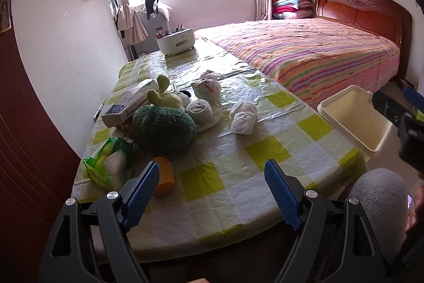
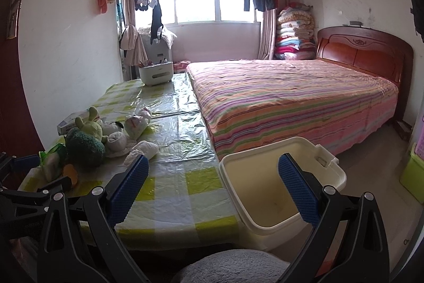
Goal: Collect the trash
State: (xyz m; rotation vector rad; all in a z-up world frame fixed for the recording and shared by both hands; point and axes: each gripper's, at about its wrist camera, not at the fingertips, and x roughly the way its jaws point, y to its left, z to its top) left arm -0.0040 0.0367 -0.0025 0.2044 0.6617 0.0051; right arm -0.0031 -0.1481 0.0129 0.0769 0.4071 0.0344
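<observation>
Nothing is binned yet: both tongs, left and right, gape empty, the bin beside the tabletop looks bare, and crumpled wads lie among toys.

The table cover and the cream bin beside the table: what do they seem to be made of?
The table cover looks like thin glossy plastic sheeting: it reflects the window light and shows fine creases. The cream bin looks like rigid moulded plastic with a smooth matt finish, a rolled rim and a formed handle slot.
</observation>
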